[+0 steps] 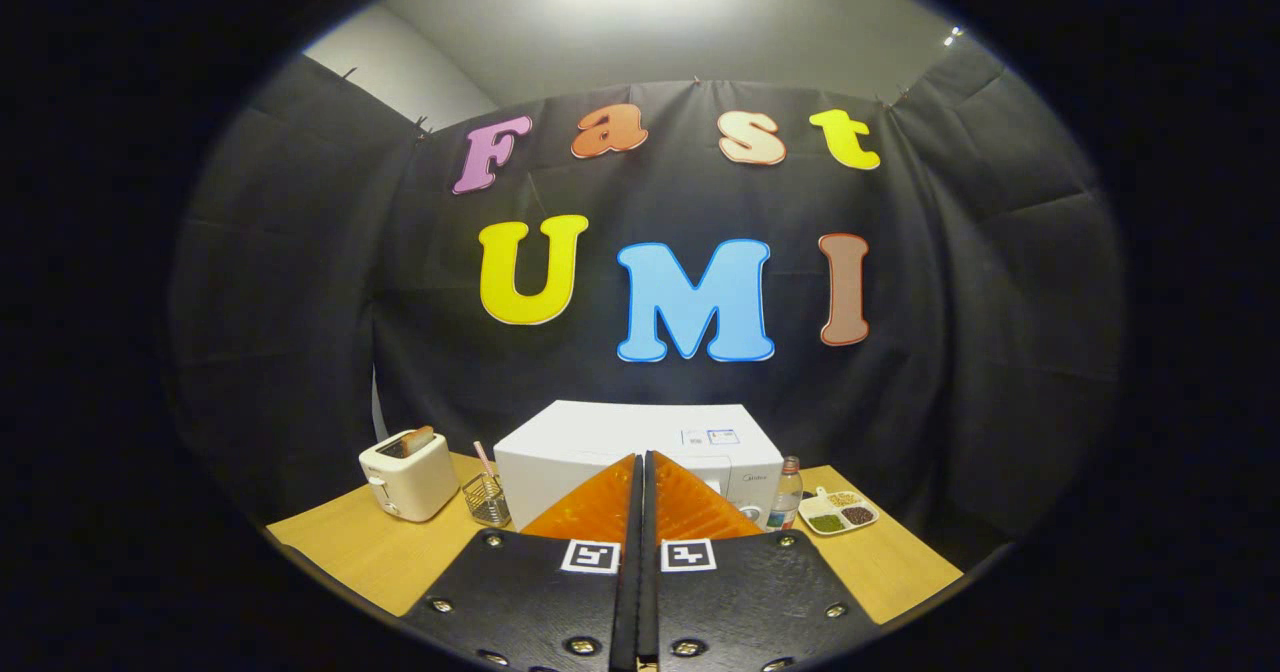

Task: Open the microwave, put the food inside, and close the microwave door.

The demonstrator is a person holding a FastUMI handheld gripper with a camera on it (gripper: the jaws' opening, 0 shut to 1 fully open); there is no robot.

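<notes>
Wooden table (360,552), smooth light grain, carries everything. White boxy microwave (600,442) sits at the table's back against the black cloth wall, matte top, door closed, sticker on the top near its right side. Left of it a cream toaster (408,474), rounded corners, a slice of bread sticking up from the slot. Between toaster and microwave — a small wire basket (487,498) with a thin pink stick poking out. Right of the microwave a clear plastic bottle (786,492), then a small white divided dish (840,512) of food with green, brown and pale portions, flat on the wood.

Gripper (641,472) held level, pointing straight at the microwave front; fingers pressed together, nothing between them — tips overlap the microwave's face in view, contact unclear. Food dish lies well off to the right of the fingers.
</notes>
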